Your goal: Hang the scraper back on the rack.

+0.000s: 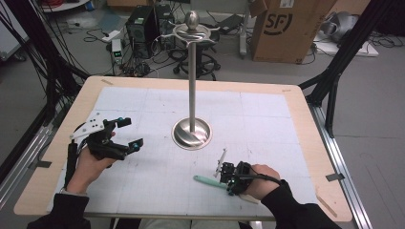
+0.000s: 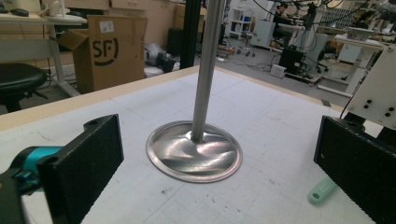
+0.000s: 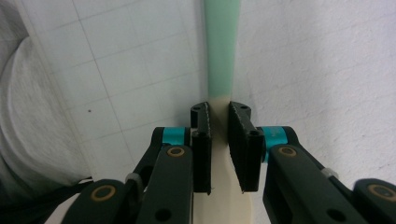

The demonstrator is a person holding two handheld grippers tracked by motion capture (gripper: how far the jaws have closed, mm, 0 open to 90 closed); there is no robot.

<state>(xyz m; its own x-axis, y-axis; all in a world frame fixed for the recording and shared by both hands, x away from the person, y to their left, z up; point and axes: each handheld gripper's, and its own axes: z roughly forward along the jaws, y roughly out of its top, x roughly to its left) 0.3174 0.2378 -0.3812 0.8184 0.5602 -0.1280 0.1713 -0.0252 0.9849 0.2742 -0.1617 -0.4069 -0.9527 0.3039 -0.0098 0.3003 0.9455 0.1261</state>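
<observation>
A spatula with a mint-green handle (image 1: 207,181) and a cream blade lies on the white mat near the table's front. My right gripper (image 1: 226,182) is shut on it. In the right gripper view both pads (image 3: 201,135) press on the cream neck, and the green handle (image 3: 222,46) runs straight away from the right gripper (image 3: 219,116). My left gripper (image 1: 130,132) stands open at the left, held above the mat with nothing between its jaws. In the left gripper view the left gripper (image 2: 219,161) faces a metal stand's round base (image 2: 194,151), and the green handle tip (image 2: 322,190) lies at the lower right.
The metal stand (image 1: 192,86) rises from a round base at the mat's middle, with hooked arms at its top. A white grid mat (image 1: 143,186) covers the wooden table (image 1: 310,143). Behind the table stand a cardboard box (image 1: 286,26) and a computer tower (image 1: 141,24).
</observation>
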